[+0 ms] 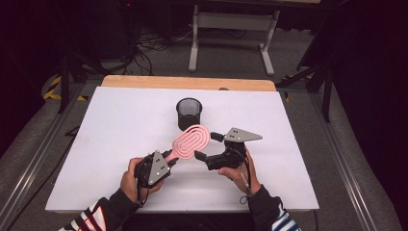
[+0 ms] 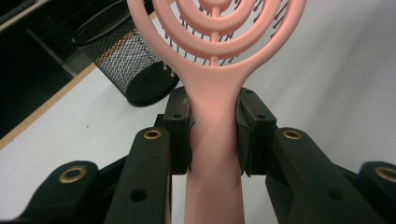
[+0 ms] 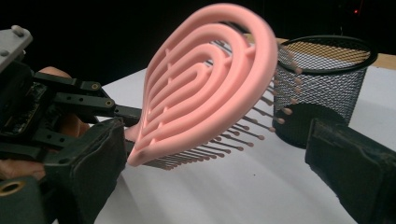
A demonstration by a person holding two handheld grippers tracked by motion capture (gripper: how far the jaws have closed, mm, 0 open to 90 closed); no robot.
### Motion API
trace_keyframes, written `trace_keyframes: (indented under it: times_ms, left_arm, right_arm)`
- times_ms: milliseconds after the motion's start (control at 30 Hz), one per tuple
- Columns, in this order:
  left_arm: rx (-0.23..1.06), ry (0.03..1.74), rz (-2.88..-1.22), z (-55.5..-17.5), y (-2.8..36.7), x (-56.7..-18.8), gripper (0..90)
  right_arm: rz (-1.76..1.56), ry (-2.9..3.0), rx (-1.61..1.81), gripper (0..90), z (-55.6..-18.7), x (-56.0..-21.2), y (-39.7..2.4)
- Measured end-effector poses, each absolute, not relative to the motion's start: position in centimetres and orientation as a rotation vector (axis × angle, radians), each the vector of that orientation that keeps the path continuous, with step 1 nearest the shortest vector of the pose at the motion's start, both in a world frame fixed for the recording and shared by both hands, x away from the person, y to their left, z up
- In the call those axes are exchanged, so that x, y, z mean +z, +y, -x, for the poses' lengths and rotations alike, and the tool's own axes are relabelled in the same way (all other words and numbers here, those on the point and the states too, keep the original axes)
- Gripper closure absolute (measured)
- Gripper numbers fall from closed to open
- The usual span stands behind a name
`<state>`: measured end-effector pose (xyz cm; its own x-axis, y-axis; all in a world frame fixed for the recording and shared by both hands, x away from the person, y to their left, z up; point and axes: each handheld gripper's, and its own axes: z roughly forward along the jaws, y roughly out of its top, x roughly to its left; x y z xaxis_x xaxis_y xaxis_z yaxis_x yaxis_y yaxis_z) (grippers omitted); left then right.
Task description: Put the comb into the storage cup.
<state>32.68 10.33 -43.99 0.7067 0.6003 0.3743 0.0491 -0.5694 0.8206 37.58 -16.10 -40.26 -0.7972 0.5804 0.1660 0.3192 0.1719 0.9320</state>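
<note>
While the left gripper (image 1: pixel 169 157) is clamping the handle of the pink hairbrush (image 1: pixel 191 140) between its pads (image 2: pixel 181 130), the work is looking like the carrying step, with the brush being held clear above the white table (image 1: pixel 115 139) and just in front of the black mesh cup (image 1: pixel 189 113). The next move is probably calling for lifting the brush over the cup's rim and lowering it in handle or head first without tipping the light cup. The left hand (image 1: pixel 131 179) is reaching in low, its gripper pointing up toward the cup. The right gripper (image 1: pixel 206 146) is standing beside the brush head, its jaws spread wide apart and touching nothing.
</note>
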Motion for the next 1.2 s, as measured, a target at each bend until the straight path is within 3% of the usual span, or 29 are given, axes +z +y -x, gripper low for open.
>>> trace_keyframes:
  times_ms: [333,433,500,600,767,1200]
  left_arm:
    - [0.851,0.433,-2.061,-32.1,9.4,-44.2,69.8]
    - [0.856,0.419,-2.065,-32.2,9.1,-44.3,69.8]
    - [0.843,0.418,-2.069,-32.3,8.9,-44.5,69.8]
    - [0.838,0.419,-2.072,-32.4,8.9,-44.5,69.8]
    - [0.843,0.409,-2.070,-32.5,8.8,-44.7,69.9]
    - [0.873,0.395,-2.058,-33.0,8.2,-45.0,70.2]
  right_arm:
    - [-0.884,2.265,1.727,9.0,-37.9,-41.0,-15.3]
    - [-0.878,2.274,1.774,15.5,-37.9,-41.2,-15.2]
    - [-0.859,2.273,1.813,25.6,-37.9,-41.2,-15.0]
    - [-0.856,2.257,1.821,30.8,-37.7,-41.2,-15.0]
    - [-0.894,2.193,1.896,51.1,-37.7,-41.1,-15.7]
    - [-0.843,2.147,2.018,62.4,-36.5,-40.9,-15.4]
